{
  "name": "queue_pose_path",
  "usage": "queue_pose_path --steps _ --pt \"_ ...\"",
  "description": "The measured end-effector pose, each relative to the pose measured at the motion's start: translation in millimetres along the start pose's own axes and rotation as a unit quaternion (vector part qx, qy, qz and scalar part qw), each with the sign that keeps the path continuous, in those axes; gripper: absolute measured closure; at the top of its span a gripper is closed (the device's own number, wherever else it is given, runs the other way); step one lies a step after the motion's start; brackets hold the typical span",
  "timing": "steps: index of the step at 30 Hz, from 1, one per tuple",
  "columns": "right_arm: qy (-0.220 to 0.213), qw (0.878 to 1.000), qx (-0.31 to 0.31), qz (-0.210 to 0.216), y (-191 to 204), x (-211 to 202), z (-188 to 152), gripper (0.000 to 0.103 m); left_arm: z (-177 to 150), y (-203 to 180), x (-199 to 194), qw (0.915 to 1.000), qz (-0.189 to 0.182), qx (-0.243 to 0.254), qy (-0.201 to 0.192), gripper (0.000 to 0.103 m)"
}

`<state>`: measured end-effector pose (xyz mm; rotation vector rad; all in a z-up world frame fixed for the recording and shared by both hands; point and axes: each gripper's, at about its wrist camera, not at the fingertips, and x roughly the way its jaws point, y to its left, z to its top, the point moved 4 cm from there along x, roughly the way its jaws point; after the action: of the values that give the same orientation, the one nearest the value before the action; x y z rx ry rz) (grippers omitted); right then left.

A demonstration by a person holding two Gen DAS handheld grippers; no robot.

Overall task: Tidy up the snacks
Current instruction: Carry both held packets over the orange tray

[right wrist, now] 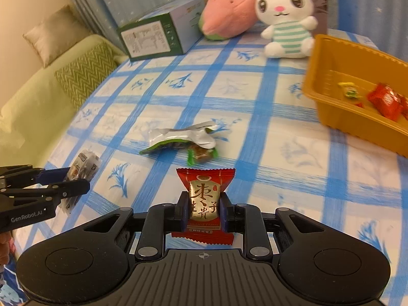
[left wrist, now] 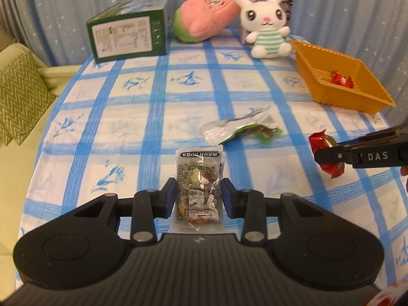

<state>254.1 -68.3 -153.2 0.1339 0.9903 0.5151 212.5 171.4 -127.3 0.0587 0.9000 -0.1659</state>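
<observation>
My left gripper point(left wrist: 199, 191) is shut on a clear snack packet with dark print point(left wrist: 197, 188), held just above the checked tablecloth. My right gripper point(right wrist: 202, 209) is shut on a red and gold candy packet point(right wrist: 204, 199); the left wrist view shows that same red and gold candy packet point(left wrist: 323, 150) at the far right, clamped in the right gripper point(left wrist: 329, 155). The left gripper point(right wrist: 76, 181) appears at the left edge of the right wrist view, gripping the clear snack packet point(right wrist: 84, 163). An orange tray point(right wrist: 329, 112) at the right holds red wrapped candies point(right wrist: 385, 102) and a yellow candy point(right wrist: 350, 90).
A silver and green wrapper point(right wrist: 183, 137) and a green-ended candy point(right wrist: 202, 154) lie mid-table. At the back stand a green box point(left wrist: 127, 35), a pink plush point(left wrist: 204, 17) and a white rabbit plush point(left wrist: 267, 25). A sofa with a zigzag cushion point(left wrist: 17, 94) borders the left edge.
</observation>
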Motion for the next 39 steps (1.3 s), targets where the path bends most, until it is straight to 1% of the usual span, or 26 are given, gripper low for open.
queue_pose_path --steps 8,14,22,26,29,35,39 --pt "-0.018 0.999 0.037 -0.012 -41 -48 -18 0.079 20 -44 -9 0.9990 -0.029 0.030 -0.018 0.068" --pt "-0.039 0.996 0.070 -0.039 -82 -89 -27 0.079 40 -90 -10 0.9959 -0.061 0.059 -0.034 0.068" --pt "-0.071 0.989 0.100 -0.079 -136 -135 -27 0.079 73 -150 -7 0.9895 -0.093 0.096 -0.056 0.068" --pt "-0.088 0.987 0.104 -0.090 -158 -150 -19 0.079 93 -175 -4 0.9864 -0.105 0.106 -0.069 0.068" --pt "-0.102 0.985 0.102 -0.097 -173 -160 -8 0.079 110 -193 -1 0.9838 -0.112 0.115 -0.079 0.068" --pt "-0.130 0.981 0.089 -0.111 -200 -169 26 0.079 146 -227 11 0.9790 -0.116 0.137 -0.097 0.068" --pt "-0.145 0.979 0.081 -0.120 -216 -170 50 0.079 168 -243 25 0.9780 -0.116 0.142 -0.100 0.068"
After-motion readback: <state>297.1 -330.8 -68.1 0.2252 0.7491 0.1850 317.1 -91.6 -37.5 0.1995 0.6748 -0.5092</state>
